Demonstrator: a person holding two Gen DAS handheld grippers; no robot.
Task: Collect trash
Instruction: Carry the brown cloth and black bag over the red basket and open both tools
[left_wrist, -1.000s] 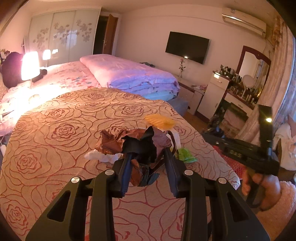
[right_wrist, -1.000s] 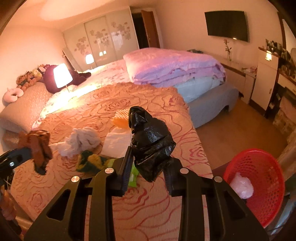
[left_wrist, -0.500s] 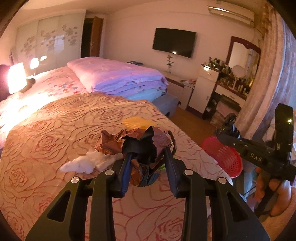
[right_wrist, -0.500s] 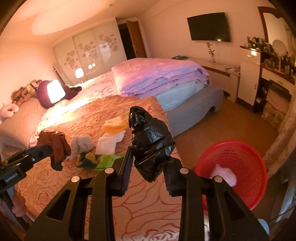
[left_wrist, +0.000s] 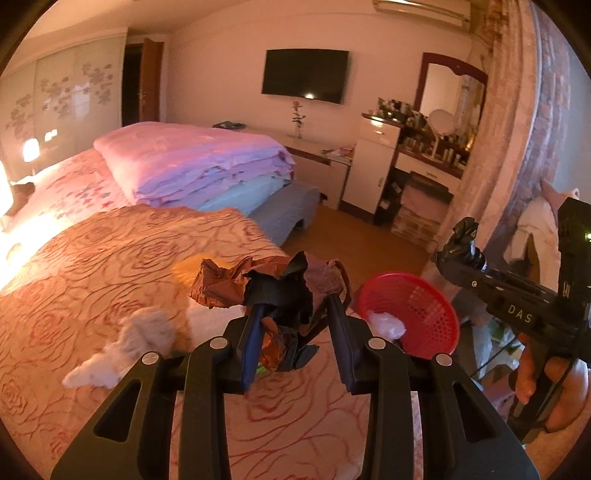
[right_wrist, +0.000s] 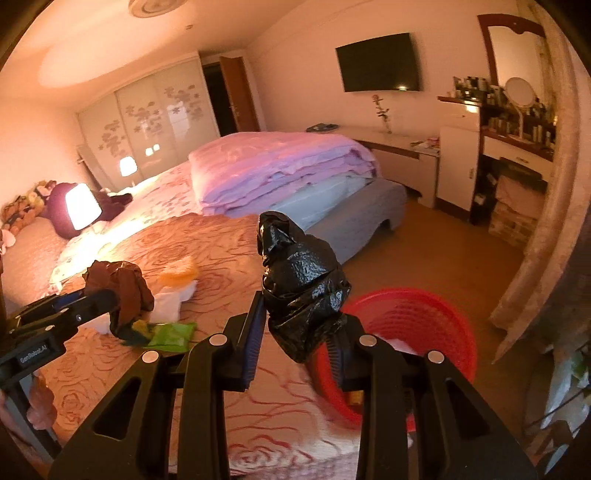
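The left gripper (left_wrist: 295, 332) is clamped on a crumpled brown wrapper (left_wrist: 266, 284), a wad of brown and dark foil-like scraps that bulges above and hangs below the blue pads. In the right wrist view the same left gripper (right_wrist: 92, 299) reaches in from the left edge with the brown wad (right_wrist: 122, 291) at its tip, held above the rose-patterned bedspread (right_wrist: 221, 266). The right gripper (right_wrist: 295, 325) is clamped on a bunched black plastic bag (right_wrist: 299, 280), which stands up between its jaws and fills the gap; from the left wrist view it appears at the right edge as a dark body with the black bag (left_wrist: 461, 243) poking out at its front, held by a hand (left_wrist: 546, 384). A red mesh basket (left_wrist: 424, 306) sits on the floor just past the corner of the bed, below and between the two grippers, with a white crumpled wad (left_wrist: 384, 321) already lying in it. Still on the bedspread lie a fluffy white tissue clump (left_wrist: 125, 343), a yellow-orange piece (right_wrist: 179, 271), a flat white sheet (right_wrist: 170, 299) and a green packet (right_wrist: 171, 332); the packet looks like a wipes pouch, though the blur makes that uncertain. A folded pink quilt (right_wrist: 280, 166) rests further up the bed.
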